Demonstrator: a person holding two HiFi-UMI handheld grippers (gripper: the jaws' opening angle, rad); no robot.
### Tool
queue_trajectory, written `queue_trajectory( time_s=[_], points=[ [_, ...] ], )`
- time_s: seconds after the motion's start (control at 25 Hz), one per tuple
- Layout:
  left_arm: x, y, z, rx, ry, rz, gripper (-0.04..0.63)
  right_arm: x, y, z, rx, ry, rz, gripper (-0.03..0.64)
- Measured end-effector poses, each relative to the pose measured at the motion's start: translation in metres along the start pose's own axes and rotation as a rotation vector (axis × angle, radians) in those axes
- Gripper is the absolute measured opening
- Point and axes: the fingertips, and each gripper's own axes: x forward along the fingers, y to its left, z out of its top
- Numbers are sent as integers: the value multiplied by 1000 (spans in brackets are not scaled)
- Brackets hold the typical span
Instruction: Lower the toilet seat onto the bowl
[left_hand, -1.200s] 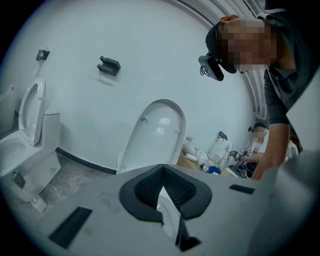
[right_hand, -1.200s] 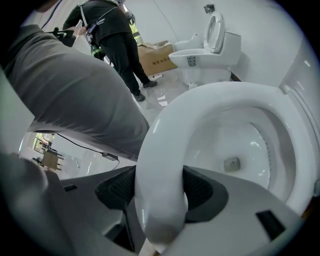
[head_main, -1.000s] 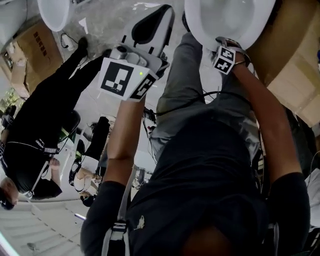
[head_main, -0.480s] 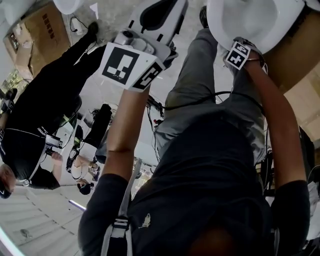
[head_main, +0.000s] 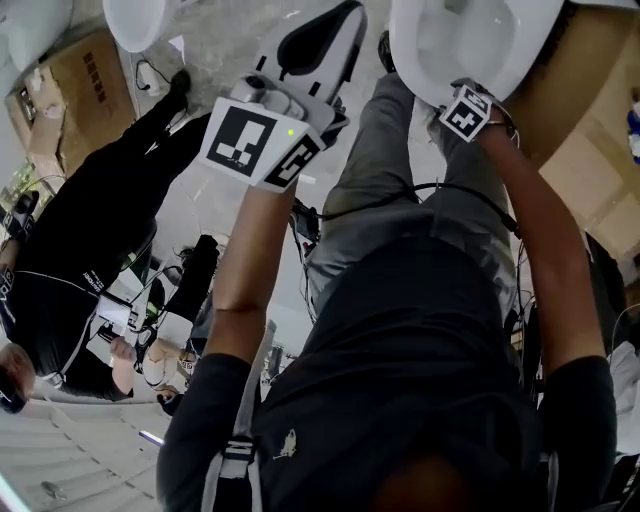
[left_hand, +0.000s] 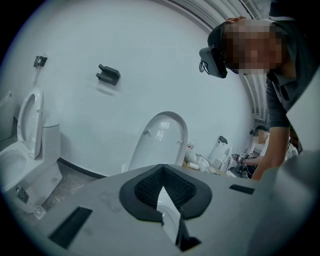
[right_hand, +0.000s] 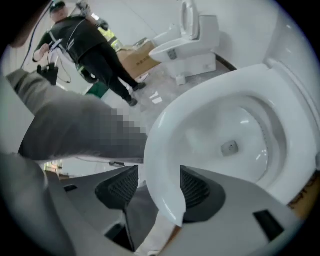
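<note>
Item: toilet seat (right_hand: 161, 142), a glossy white oval ring with a smooth rounded edge and bright highlights along its curve. Location: over the toilet bowl (right_hand: 235, 135), whose pale basin and small drain fitting showed through the ring's opening; whether the seat lay flat on the bowl could not be told. Right gripper (right_hand: 160, 186): the jaws straddled the seat's front rim, the ribbed dark pads (right_hand: 196, 189) closed against the ring from either side. Left gripper (left_hand: 162, 187): held away from the toilet and raised, the jaws brought together with only a thin sliver between the pads, nothing held. Also recorded: a second toilet (right_hand: 192, 40) by the far wall, a cardboard box (right_hand: 137, 57) beside it, and a bystander (right_hand: 90, 45) in black clothing.
</note>
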Motion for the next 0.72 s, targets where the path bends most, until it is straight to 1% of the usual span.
queue_trajectory(
  time_s=[0.08, 0.12, 0.2, 0.28, 0.36, 0.48, 0.56, 0.72],
  points=[
    [0, -11, 16, 3, -15, -14, 0, -34, -1, 15, 95, -110, -8, 262],
    [0, -19, 25, 6, -24, -22, -1, -55, 0, 26, 139, -186, -8, 261],
    [-3, -34, 43, 10, -43, -37, 0, -111, 7, 51, 228, -370, -4, 255],
    [-8, -50, 62, 15, -62, -51, 0, -181, 17, 76, 295, -573, -5, 216],
    [-11, -65, 80, 24, -84, -65, 0, -258, 27, 94, 301, -752, -40, 155],
    [-16, -90, 100, 44, -113, -83, 0, -370, 47, 101, 233, -944, -156, 9],
    [-21, -105, 111, 59, -130, -91, 0, -431, 61, 97, 209, -1038, -232, 8],
    [-30, -131, 128, 81, -155, -97, -1, -525, 80, 81, 213, -1207, -341, 8]
  ],
)
